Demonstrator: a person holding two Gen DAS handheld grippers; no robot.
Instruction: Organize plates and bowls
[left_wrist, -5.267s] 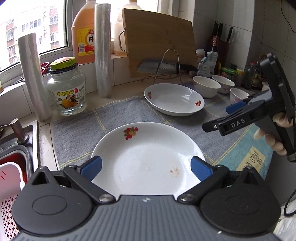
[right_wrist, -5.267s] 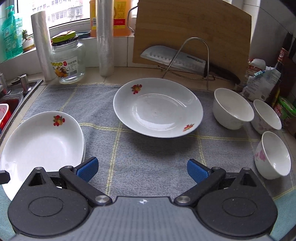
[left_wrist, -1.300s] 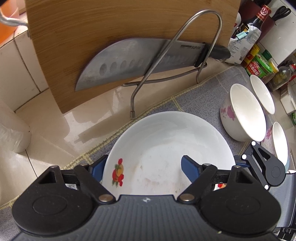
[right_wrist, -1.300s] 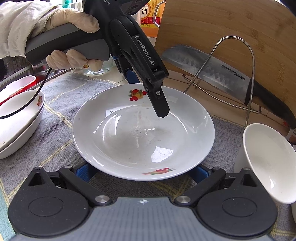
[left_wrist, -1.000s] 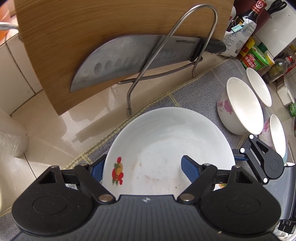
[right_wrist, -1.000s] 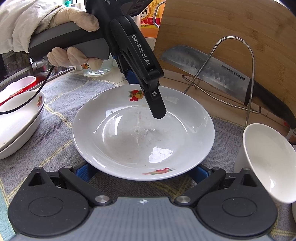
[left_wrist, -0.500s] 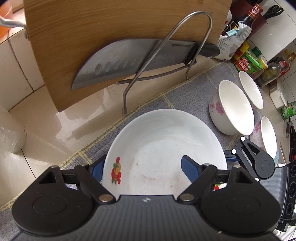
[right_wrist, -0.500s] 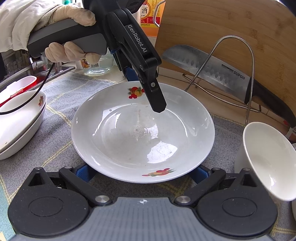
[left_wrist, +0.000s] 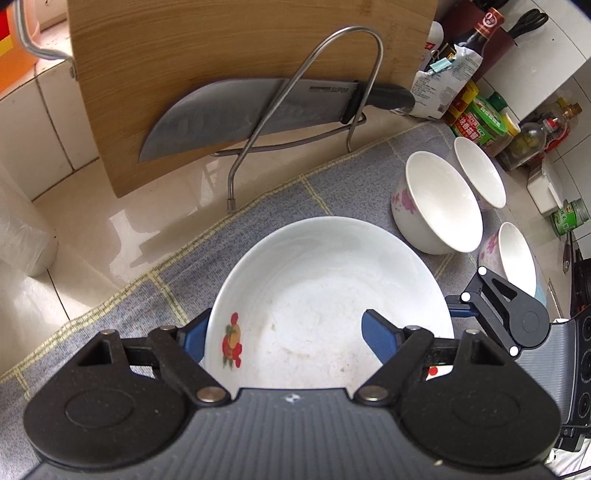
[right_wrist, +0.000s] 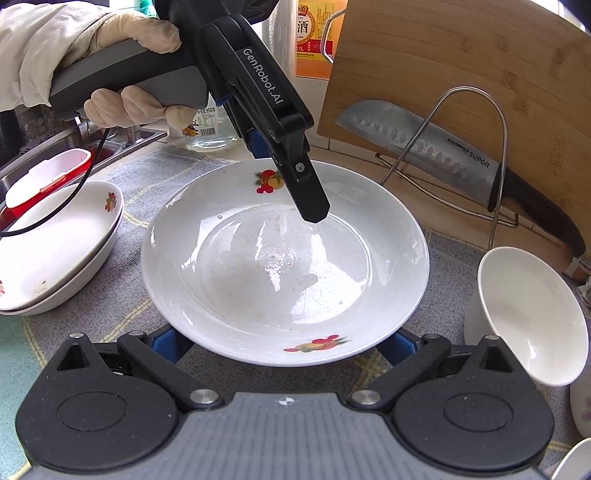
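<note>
A white deep plate (left_wrist: 332, 295) with fruit prints sits on the grey mat; it also shows in the right wrist view (right_wrist: 284, 258). My left gripper (left_wrist: 284, 332) is open, one finger outside the plate's far rim and one (right_wrist: 310, 199) over its inside. My right gripper (right_wrist: 284, 341) is open, its blue fingers low under the plate's near rim on both sides. Two stacked white plates (right_wrist: 55, 251) lie to the left. Three white bowls (left_wrist: 439, 206) with pink flowers stand to the right.
A wooden cutting board (left_wrist: 240, 55) and a cleaver (left_wrist: 258, 110) lean in a wire rack (right_wrist: 465, 155) behind the plate. Bottles and jars (left_wrist: 480, 118) crowd the far right corner. A sink (right_wrist: 55, 162) with a red-and-white basket lies left.
The plate's near side looks slightly higher off the mat than a second ago. The left gripper has shifted a little over the plate's far rim; both grippers stay open.
</note>
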